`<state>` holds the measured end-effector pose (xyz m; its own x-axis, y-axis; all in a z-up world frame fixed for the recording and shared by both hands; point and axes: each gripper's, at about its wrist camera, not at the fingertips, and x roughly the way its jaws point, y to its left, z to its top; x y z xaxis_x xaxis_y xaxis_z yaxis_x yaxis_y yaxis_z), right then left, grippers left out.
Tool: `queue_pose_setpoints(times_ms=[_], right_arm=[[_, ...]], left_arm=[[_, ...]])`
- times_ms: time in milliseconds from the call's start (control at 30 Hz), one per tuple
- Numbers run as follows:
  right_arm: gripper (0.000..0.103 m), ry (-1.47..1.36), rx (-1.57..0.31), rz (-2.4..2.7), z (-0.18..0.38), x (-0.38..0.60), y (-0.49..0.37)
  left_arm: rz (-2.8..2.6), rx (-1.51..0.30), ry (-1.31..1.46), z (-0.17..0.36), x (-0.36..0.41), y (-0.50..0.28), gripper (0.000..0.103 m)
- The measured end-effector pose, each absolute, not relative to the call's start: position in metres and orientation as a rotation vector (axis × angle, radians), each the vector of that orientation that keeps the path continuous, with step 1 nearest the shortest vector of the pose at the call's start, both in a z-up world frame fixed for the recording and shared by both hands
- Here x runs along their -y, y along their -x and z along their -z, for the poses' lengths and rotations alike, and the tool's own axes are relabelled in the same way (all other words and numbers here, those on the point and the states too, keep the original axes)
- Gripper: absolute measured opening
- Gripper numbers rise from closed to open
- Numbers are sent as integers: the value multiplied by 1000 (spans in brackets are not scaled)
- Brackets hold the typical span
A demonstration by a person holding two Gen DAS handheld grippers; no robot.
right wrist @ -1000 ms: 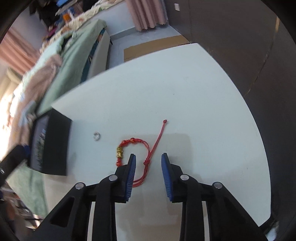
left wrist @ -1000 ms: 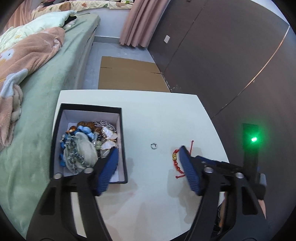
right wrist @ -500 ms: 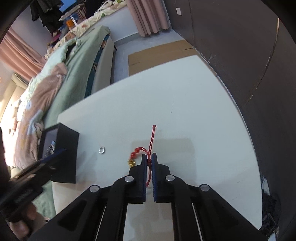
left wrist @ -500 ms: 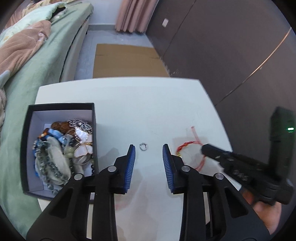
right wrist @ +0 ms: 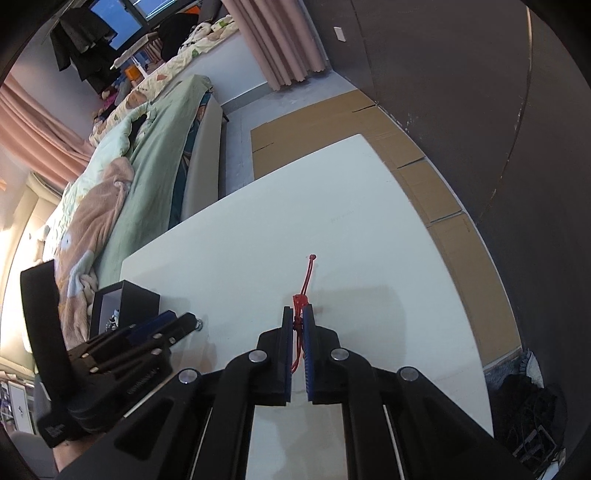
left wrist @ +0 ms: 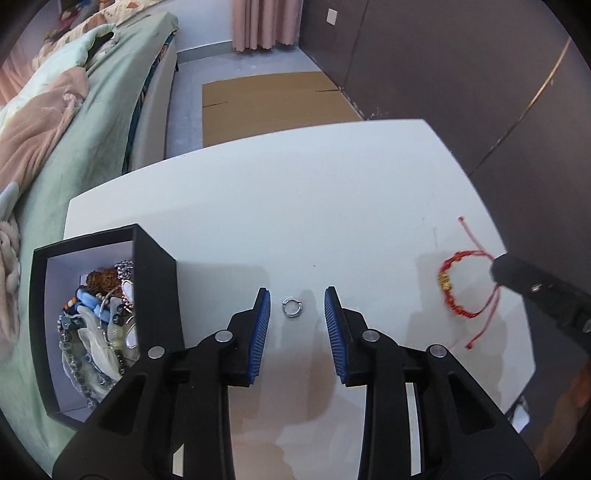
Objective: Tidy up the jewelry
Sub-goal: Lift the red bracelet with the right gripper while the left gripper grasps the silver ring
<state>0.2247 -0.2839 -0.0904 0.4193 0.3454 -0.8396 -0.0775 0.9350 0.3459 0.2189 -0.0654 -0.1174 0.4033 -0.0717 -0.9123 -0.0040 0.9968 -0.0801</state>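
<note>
White table (left wrist: 295,206) under me. My left gripper (left wrist: 297,308): black frame, blue ribbed pads (left wrist: 258,328). Silver ring (left wrist: 292,307) between them. Black box (left wrist: 155,266), pale lavender-white lining, heap inside of blue, milky-white, brown, silver-grey beads. My right gripper (right wrist: 297,321): black, blue pads too. Red braided bracelet (left wrist: 460,286), gold beads, red cords. Bed cover (left wrist: 92,122) mint green, blanket peach-brown. Curtain (left wrist: 264,22) dusty pink. Wall dark brown. Cardboard (left wrist: 273,99) tan.

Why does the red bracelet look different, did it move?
Yes. The red bracelet has been lifted off the white table, pinched in the right gripper.
</note>
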Motion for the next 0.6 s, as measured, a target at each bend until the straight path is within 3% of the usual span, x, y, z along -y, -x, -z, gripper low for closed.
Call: queue_pose_setpoints(times_ms=[333, 433, 600], right_arm=[[5, -279, -1106, -280, 88, 287, -222], [5, -277, -1106, -279, 88, 284, -221], [5, -277, -1106, -292, 88, 279, -216]], left_arm=[[3, -1168, -36, 133, 80, -218, 25], [13, -1159, -49, 132, 83, -218, 13], [34, -1156, 19, 128, 72, -215, 12]])
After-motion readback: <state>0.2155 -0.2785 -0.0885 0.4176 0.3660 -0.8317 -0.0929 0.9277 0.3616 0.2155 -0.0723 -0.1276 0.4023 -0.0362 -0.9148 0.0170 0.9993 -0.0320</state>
